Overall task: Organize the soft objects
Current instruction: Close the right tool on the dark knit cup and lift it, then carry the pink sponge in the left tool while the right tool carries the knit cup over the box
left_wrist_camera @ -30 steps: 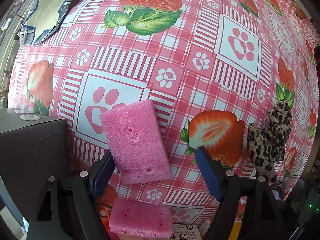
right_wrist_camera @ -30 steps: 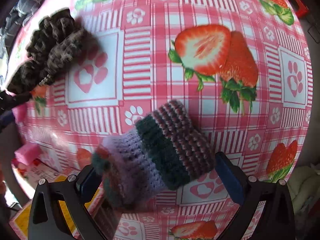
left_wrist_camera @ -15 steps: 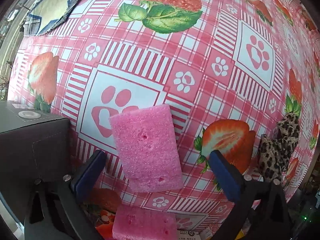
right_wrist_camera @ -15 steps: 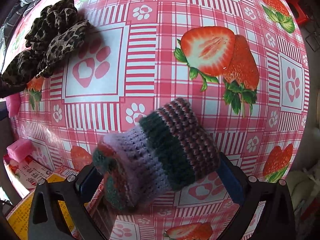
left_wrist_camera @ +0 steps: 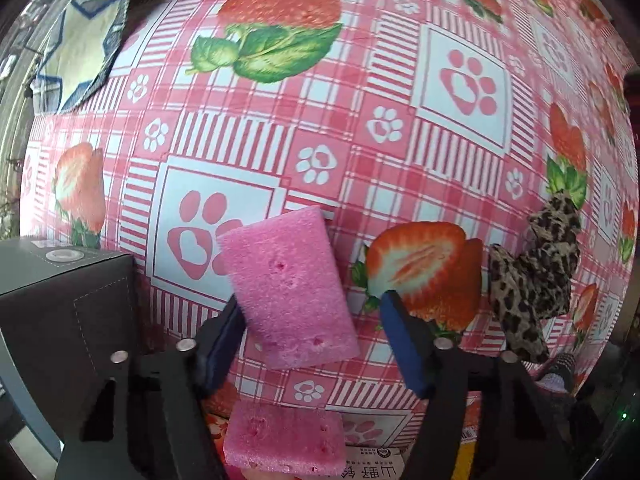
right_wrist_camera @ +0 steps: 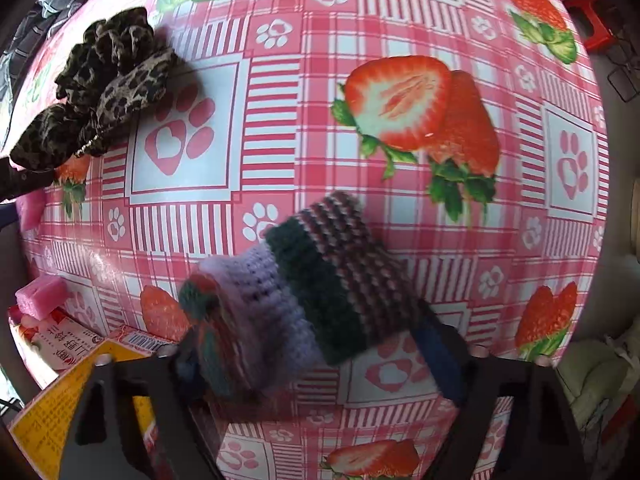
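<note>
Vinyl tablecloth (left_wrist_camera: 400, 80), pink check with strawberries and paw prints, is the landmark; everything sits on it or above it. Dark grey box (left_wrist_camera: 68, 304) at its near-left edge. Leopard-print scrunchie (right_wrist_camera: 100, 88) lies on the cloth, far left in the right wrist view. Knitted sleeve (right_wrist_camera: 320, 296), banded purple, dark green and maroon, sits between the fingers of the right gripper (right_wrist_camera: 320, 360); jaws narrow and look pressed on it, though blur hides the left contact. Judged light, floppy, stretchy; pinch across the thick middle bands so it does not sag. Pink foam block (left_wrist_camera: 292, 288) hangs above the cloth's near edge in the left gripper (left_wrist_camera: 316, 344): left pad touches it, right pad stands apart, so jaws are fairly wide and the hold looks loose. Judged featherlight, squashy, could slip; take it across the short width. Second foam block (left_wrist_camera: 284, 436) lies below, on a printed carton (right_wrist_camera: 68, 344) at the cloth's near edge; Chinese characters on it, too small to read reliably, plus a barcode.
</note>
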The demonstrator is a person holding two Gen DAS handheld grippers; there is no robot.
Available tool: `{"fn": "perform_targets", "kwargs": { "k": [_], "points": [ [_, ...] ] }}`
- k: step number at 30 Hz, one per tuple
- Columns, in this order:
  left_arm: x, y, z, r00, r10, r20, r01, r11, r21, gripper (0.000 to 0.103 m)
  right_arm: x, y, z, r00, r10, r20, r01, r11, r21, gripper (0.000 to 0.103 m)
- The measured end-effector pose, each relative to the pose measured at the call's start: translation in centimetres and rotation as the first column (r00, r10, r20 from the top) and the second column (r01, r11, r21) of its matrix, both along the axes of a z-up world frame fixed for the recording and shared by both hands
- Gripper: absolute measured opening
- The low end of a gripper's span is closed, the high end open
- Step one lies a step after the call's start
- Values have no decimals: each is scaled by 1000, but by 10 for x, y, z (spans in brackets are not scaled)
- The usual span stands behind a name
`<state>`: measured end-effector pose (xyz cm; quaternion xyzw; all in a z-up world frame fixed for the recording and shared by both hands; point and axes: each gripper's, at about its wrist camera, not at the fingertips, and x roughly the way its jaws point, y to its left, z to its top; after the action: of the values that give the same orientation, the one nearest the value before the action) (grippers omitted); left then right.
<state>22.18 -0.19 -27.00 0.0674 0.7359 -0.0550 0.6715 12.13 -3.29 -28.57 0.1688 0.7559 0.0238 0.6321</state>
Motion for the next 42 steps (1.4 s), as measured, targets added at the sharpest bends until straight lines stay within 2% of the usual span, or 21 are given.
{"fn": "perform_targets", "kwargs": {
  "k": [1, 2, 3, 4, 6, 11, 19, 23, 26, 29, 30, 31, 33, 37, 42],
  "points": [
    [0, -4, 1, 1000, -28, 4, 28, 1000, 1, 54, -1, -2, 2, 1000, -2, 4, 2, 1000, 0, 61],
    [0, -6, 2, 999, -43, 6, 43, 999, 2, 54, -2, -6, 4, 1000, -6, 9, 6, 1000, 0, 53],
    [-1, -7, 2, 998, -54, 10, 54, 999, 5, 54, -3, -10, 6, 1000, -13, 14, 13, 1000, 2, 35],
    [-2, -7, 4, 998, -64, 22, 64, 998, 11, 54, -4, -14, 7, 1000, -20, 13, 20, 1000, 10, 25],
    [-7, -9, 9, 995, -85, 44, 84, 996, 19, 54, -7, -23, 9, 998, -58, 9, 58, 997, 50, 25],
    [-15, -8, 34, 983, -152, 105, 149, 988, 33, 54, -18, -39, 21, 993, -114, 40, 110, 990, 85, 25],
    [-41, -14, 77, 953, -242, 180, 243, 970, 19, 54, -40, -59, 56, 981, -170, 89, 158, 979, 127, 25],
    [-67, -17, 94, 939, -280, 200, 282, 959, 17, 54, -49, -74, 74, 974, -192, 117, 177, 976, 126, 25],
    [-86, -16, 103, 938, -285, 199, 290, 957, 7, 54, -52, -81, 83, 972, -196, 131, 180, 976, 121, 25],
    [-98, -9, 112, 938, -285, 198, 292, 957, -6, 54, -52, -77, 75, 977, -184, 106, 168, 975, 143, 25],
    [-103, -6, 115, 937, -287, 198, 294, 956, -7, 54, -49, -77, 69, 978, -184, 94, 170, 975, 142, 30],
    [-105, -6, 116, 936, -291, 199, 298, 955, -6, 54, -47, -70, 65, 979, -181, 92, 169, 978, 124, 55],
    [-107, -3, 118, 933, -296, 202, 302, 953, 2, 54, -44, -66, 59, 980, -164, 113, 156, 985, 77, 90],
    [-111, 1, 122, 931, -301, 206, 306, 952, 6, 54, -35, -66, 64, 969, -153, 194, 153, 988, 15, 90],
    [-121, 2, 123, 929, -313, 197, 315, 949, 22, 54, -14, -78, 49, 970, -179, 165, 182, 983, 3, 90]
  ]
}}
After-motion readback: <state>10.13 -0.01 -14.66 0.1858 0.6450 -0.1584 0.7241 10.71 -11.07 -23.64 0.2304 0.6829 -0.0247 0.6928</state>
